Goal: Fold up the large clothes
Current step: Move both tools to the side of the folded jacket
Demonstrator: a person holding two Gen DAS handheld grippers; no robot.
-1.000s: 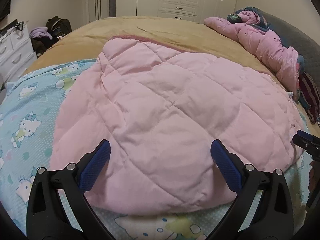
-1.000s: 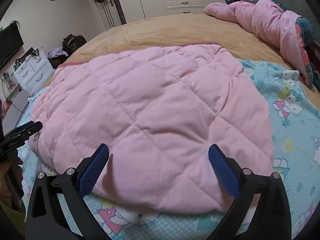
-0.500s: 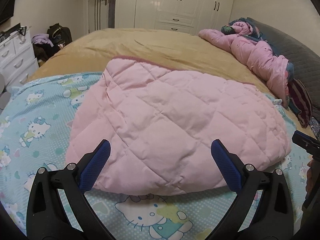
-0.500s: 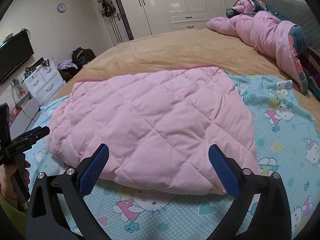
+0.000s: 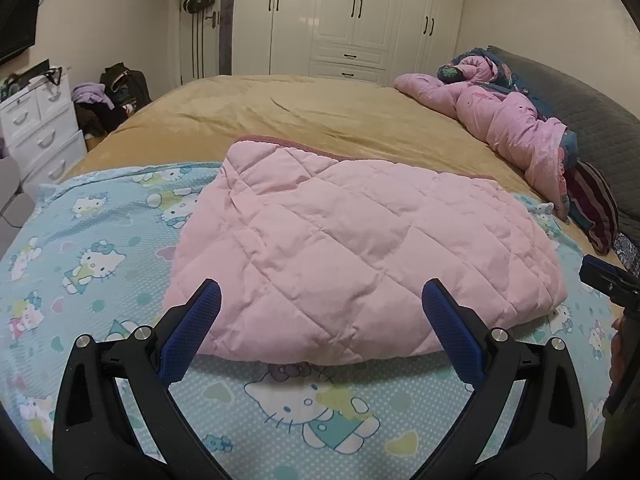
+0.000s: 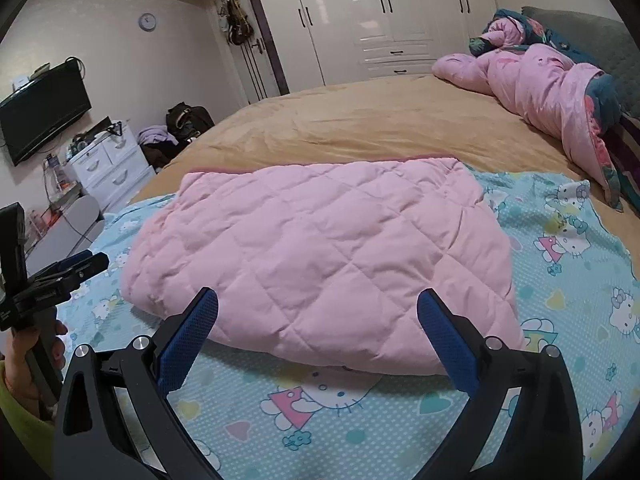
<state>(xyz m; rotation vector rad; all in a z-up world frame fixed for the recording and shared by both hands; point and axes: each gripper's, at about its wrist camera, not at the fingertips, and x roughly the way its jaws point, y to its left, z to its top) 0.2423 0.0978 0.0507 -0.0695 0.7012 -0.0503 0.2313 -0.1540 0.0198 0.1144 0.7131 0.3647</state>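
A pink quilted garment [image 5: 360, 248] lies folded flat in a rough rectangle on a light-blue cartoon-cat sheet [image 5: 100, 264]; it also shows in the right wrist view [image 6: 328, 256]. My left gripper [image 5: 320, 320] is open and empty, held back from the garment's near edge. My right gripper [image 6: 318, 326] is open and empty, also short of the near edge. The right gripper's tip [image 5: 600, 276] shows at the right edge of the left wrist view. The left gripper [image 6: 60, 276] shows at the left of the right wrist view.
The blue sheet lies on a tan bedspread [image 5: 320, 116]. A crumpled pink duvet [image 5: 520, 132] and a grey headboard [image 5: 592, 120] are at the far right. White drawers [image 6: 108, 168], bags [image 6: 184, 120], a wall TV [image 6: 44, 108] and white wardrobes [image 5: 352, 20] stand beyond the bed.
Both grippers have pulled back and up from the garment. It now looks smaller and farther off, with more blue sheet showing in front. Both stayed open.
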